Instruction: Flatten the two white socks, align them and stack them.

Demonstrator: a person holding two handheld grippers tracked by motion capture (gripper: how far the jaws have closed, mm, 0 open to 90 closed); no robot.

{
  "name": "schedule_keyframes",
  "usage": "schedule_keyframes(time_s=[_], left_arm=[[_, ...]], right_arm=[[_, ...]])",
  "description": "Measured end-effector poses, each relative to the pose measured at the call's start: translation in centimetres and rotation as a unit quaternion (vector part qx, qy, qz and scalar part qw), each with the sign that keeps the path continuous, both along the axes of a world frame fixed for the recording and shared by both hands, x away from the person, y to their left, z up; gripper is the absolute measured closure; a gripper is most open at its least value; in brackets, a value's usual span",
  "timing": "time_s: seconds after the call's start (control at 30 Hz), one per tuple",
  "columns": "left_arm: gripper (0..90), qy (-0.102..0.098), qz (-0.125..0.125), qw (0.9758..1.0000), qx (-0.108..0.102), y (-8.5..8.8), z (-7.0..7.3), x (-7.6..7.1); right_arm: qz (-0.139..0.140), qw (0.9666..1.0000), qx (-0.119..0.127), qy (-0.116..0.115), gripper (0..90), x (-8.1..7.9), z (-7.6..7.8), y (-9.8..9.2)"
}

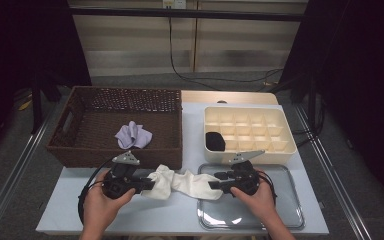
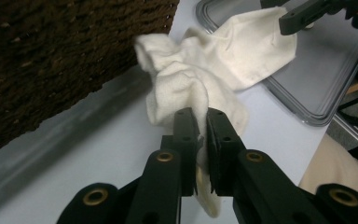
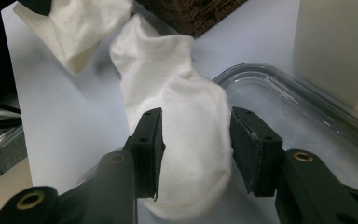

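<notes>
A white sock [image 1: 180, 182] lies stretched between my two grippers on the pale table, just in front of the wicker basket. My left gripper [image 1: 150, 185] is shut on its bunched left end; in the left gripper view the jaws [image 2: 203, 116] pinch a fold of the sock [image 2: 182, 84]. My right gripper [image 1: 212, 185] is at the other end, over the edge of the clear tray. In the right gripper view its jaws [image 3: 196, 116] stand apart on either side of the sock's rounded end [image 3: 168, 74], not squeezing it.
A brown wicker basket [image 1: 80, 150] at the back left holds a lilac cloth [image 1: 133, 135]. A cream box of small compartments [image 1: 285, 150] at the back right has a black item [image 1: 215, 141] in one cell. A clear plastic tray [image 1: 290, 210] lies at the front right.
</notes>
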State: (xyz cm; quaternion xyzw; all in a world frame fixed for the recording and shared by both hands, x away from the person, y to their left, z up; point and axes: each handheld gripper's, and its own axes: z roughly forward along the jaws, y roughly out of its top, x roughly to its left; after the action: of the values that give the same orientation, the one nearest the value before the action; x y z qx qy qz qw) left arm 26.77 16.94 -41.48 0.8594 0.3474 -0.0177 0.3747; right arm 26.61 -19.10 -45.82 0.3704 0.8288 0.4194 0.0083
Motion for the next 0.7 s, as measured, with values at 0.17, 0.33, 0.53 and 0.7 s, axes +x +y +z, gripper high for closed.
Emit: schedule_keyframes(time_s=[0.17,0.33,0.53,0.7], left_arm=[[83.5,0.0,0.007,0.9998,-0.017,0.4,0.3,0.0],[83.5,0.006,-0.004,0.9999,-0.011,-0.7,0.0,0.1],[83.4,0.008,0.004,0.9999,-0.014,-1.9,-1.1,0.4],[83.4,0.018,0.016,0.9995,-0.02,-3.2,-1.4,0.8]], right_arm=[[-0.001,1.0,0.0,0.003,54.0,-0.1,0.2,0.0],[0.006,1.0,-0.001,-0.001,53.5,-0.2,0.2,0.4],[0.014,0.9999,0.0,-0.01,53.5,-0.5,0.7,0.9],[0.027,0.9995,0.003,-0.018,53.5,-0.9,1.2,1.6]])
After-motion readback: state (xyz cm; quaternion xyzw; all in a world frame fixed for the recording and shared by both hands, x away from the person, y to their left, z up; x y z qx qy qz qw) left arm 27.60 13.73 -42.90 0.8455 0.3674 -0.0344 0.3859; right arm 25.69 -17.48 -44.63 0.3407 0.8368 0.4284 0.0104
